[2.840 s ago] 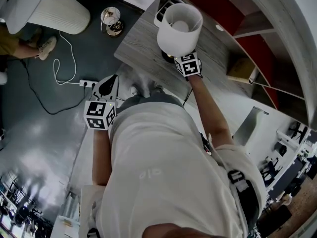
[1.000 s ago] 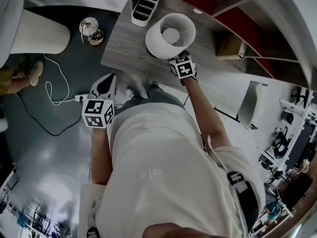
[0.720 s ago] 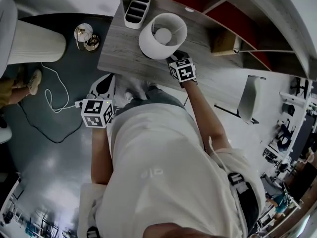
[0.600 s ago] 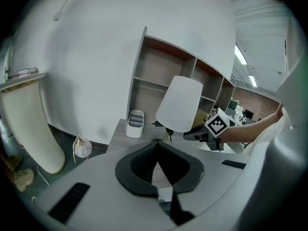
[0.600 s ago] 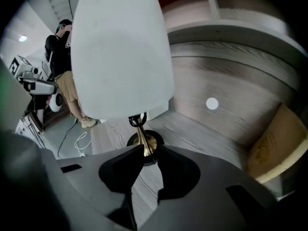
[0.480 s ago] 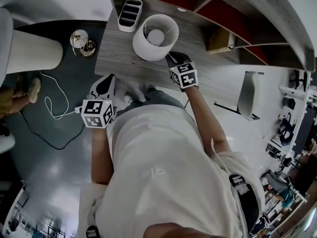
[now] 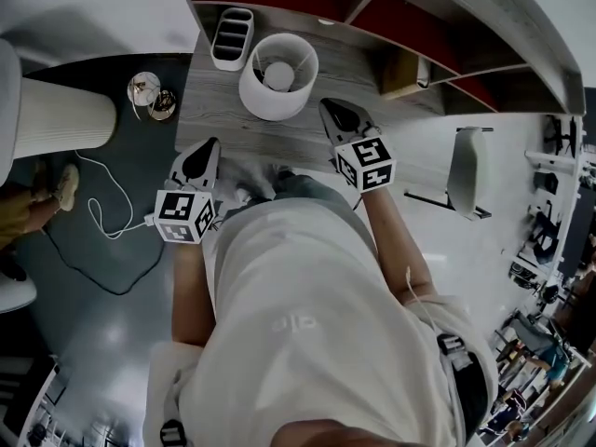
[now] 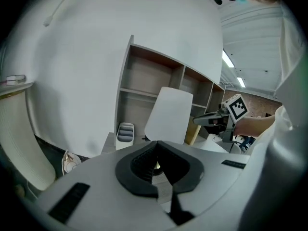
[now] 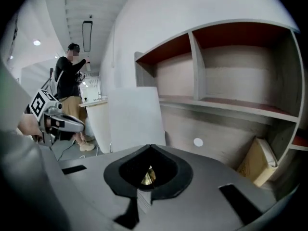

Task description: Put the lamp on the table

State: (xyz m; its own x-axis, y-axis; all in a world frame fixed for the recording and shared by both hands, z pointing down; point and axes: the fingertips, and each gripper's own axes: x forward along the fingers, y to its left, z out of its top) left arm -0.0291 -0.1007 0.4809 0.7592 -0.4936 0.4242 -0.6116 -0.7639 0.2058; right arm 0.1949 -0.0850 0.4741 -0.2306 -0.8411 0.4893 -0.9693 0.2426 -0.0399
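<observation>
Gripper R [image 7: 328,106] closed, empty, near lamp [image 7: 276,77]

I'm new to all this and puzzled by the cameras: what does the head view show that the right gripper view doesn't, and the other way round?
Only the head view: the wearer's white shirt and the grey organiser beside the lamp. Only the right gripper view: a ceiling light and a bystander's upper body. Both: the lamp, the shelves behind it, and the left gripper.
</observation>
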